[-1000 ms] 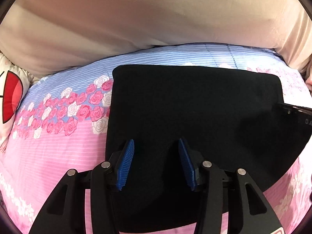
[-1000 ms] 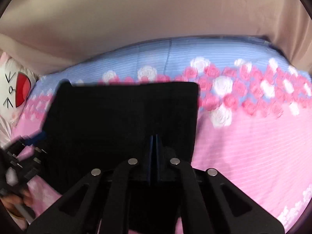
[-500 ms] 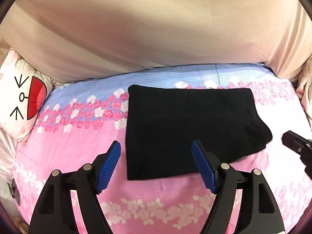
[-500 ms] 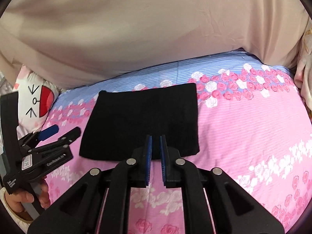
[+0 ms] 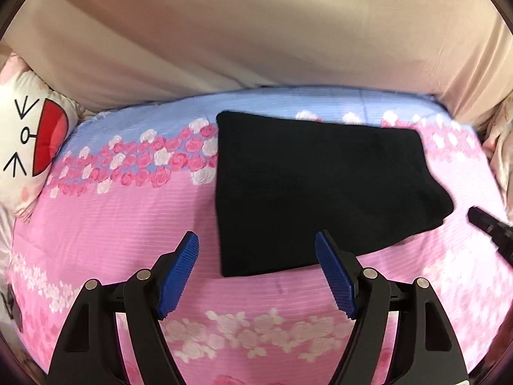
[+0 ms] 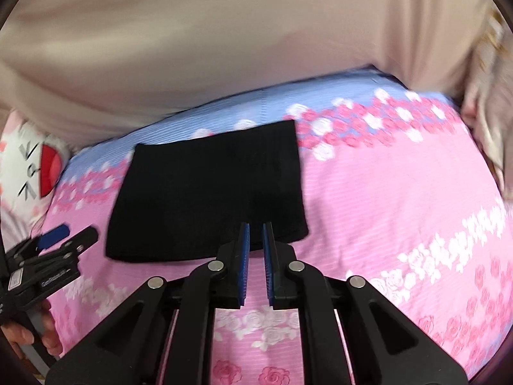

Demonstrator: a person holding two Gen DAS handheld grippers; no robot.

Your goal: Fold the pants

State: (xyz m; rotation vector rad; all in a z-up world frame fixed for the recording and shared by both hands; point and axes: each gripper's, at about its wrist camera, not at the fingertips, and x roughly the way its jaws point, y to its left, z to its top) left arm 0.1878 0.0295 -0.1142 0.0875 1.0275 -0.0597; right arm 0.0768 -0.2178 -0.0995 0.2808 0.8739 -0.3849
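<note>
The black pants (image 5: pixel 314 189) lie folded into a flat rectangle on the pink and blue floral bedspread (image 5: pixel 121 218). They also show in the right wrist view (image 6: pixel 208 192). My left gripper (image 5: pixel 256 250) is open wide and empty, held back from the fold's near edge. My right gripper (image 6: pixel 255 234) has its jaws slightly apart with nothing between them, just off the near edge of the pants. The left gripper also shows at the left of the right wrist view (image 6: pixel 64 240), and the tip of the right gripper shows at the right of the left wrist view (image 5: pixel 487 224).
A white pillow with a cartoon face (image 5: pixel 29 147) lies at the left end of the bed. A beige curtain or sheet (image 5: pixel 256 32) hangs behind the bed. Light fabric (image 6: pixel 487 102) bunches at the right end.
Both grippers have pulled back and up from the folded pants. The left jaws have opened wide. The right jaws, shut a second ago, have parted a little.
</note>
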